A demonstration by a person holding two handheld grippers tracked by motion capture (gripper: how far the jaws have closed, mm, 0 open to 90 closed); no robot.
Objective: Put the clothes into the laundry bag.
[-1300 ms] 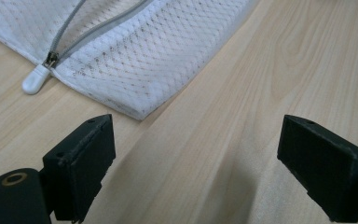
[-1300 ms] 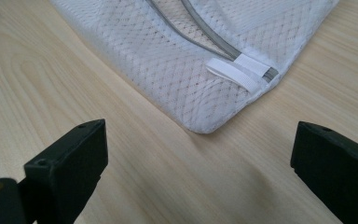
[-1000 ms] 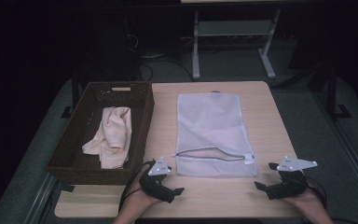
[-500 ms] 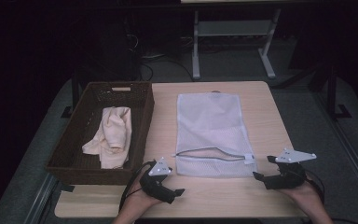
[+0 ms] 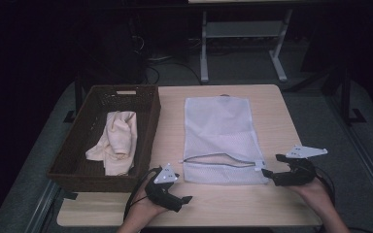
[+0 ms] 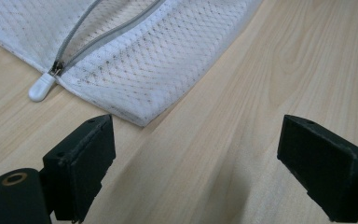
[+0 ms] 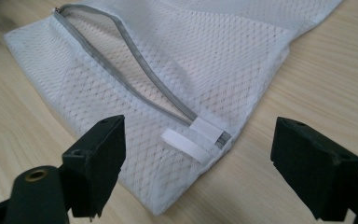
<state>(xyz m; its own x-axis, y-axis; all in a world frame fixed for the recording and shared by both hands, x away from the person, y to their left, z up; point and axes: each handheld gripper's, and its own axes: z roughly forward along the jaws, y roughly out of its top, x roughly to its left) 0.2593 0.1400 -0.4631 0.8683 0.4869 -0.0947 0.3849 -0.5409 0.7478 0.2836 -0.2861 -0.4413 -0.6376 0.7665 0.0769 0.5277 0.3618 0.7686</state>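
The mesh bag (image 6: 135, 60) is running off the top edge in the left gripper view, its zipper (image 6: 100, 35) being cut off there; in the high view the cloth (image 5: 114, 141) is lying partly behind the basket's (image 5: 77, 174) near wall, and the room beyond the table (image 5: 272, 111) is sitting too dark to read

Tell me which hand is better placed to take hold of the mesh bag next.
Probably the right. The right tongs stand open at the mesh bag, their jaws straddling its corner by the zipper end. The left tongs, also open, sit over bare table short of the bag.
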